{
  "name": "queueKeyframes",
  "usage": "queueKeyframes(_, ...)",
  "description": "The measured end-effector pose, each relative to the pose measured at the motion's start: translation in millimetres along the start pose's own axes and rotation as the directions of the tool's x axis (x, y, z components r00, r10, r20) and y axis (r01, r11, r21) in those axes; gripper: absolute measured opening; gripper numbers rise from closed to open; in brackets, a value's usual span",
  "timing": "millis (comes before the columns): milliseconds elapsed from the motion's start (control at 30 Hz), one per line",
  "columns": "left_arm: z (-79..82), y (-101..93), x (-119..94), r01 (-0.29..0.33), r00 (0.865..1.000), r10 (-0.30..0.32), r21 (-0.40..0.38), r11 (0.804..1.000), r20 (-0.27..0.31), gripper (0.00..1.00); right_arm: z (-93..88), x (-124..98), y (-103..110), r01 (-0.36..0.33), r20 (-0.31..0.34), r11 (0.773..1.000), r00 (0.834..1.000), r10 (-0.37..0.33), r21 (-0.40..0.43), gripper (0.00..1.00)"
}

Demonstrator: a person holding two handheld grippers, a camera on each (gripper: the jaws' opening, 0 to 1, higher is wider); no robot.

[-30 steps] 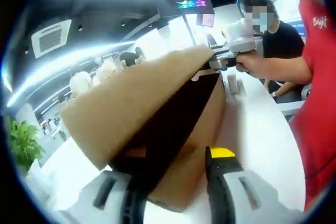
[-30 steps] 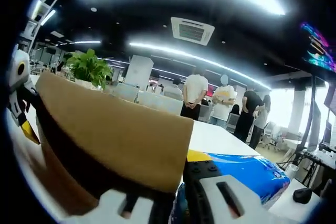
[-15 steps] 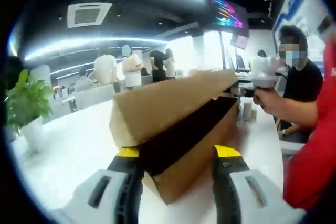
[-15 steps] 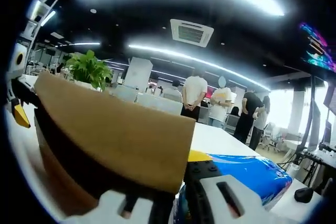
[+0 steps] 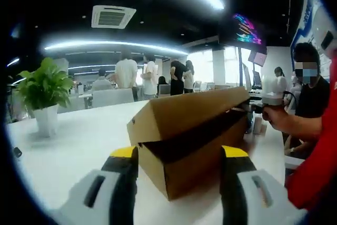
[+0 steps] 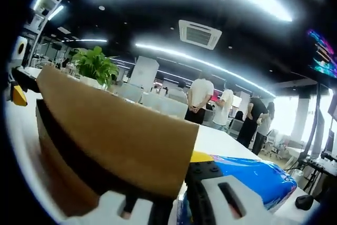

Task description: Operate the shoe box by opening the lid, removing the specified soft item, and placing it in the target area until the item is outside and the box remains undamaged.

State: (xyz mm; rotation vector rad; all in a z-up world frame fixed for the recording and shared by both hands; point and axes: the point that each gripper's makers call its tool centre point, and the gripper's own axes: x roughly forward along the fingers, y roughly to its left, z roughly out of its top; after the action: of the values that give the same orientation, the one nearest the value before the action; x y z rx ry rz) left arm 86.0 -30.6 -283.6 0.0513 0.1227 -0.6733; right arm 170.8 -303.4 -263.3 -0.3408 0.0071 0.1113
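Observation:
A brown cardboard shoe box (image 5: 184,169) stands on the white table, its lid (image 5: 184,111) lifted at a slant so a dark gap shows beneath. My left gripper (image 5: 179,154) is open just in front of the box's near corner, a yellow-tipped finger on each side and touching nothing. At the far end, my right gripper (image 5: 258,108) sits in a person's hand at the lid's edge. In the right gripper view the lid (image 6: 116,135) looms close, and my right gripper (image 6: 176,185) is shut on its near edge. The box's inside is hidden.
A potted plant (image 5: 45,90) stands on the white table (image 5: 79,135) at the left. A glossy blue object (image 6: 253,175) lies beside the right gripper's finger. A person in red (image 5: 316,151) is close at the right, and several people stand far back.
The left gripper has let go of the lid and drawn back from the box, its view levelling out. The right gripper still holds the lid up, hardly moved.

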Motion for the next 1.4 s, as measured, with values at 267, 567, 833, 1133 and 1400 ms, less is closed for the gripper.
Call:
queueKeyframes(267,4.0,-13.7,4.6,0.007,1.0,-0.007,0.019,1.0,0.014,0.65,-5.0,-2.0,8.4,-0.066,-0.025,0.996,0.998,0.065,-0.053,0.06)
queueKeyframes(567,2.7,-10.6,3.2,-0.006,1.0,0.006,0.02,1.0,0.01,0.66,-6.6,-8.7,20.5,-0.208,-0.03,0.978,0.978,0.208,-0.001,0.14)
queueKeyframes(833,-0.4,-9.7,6.3,0.027,1.0,-0.027,-0.002,1.0,-0.003,0.62,1.6,-17.4,42.9,-0.367,-0.006,0.929,0.93,0.367,0.045,0.28)
queueKeyframes(1133,-1.8,-6.7,4.1,0.002,1.0,-0.002,0.012,1.0,-0.007,0.6,5.6,-25.2,61.6,-0.446,0.02,0.885,0.894,0.447,0.133,0.52)
queueKeyframes(1400,-5.5,14.9,-8.3,-0.079,0.997,0.079,-0.01,0.997,-0.01,0.68,9.0,-40.2,65.3,-0.514,0.033,0.819,0.851,0.525,0.255,0.58)
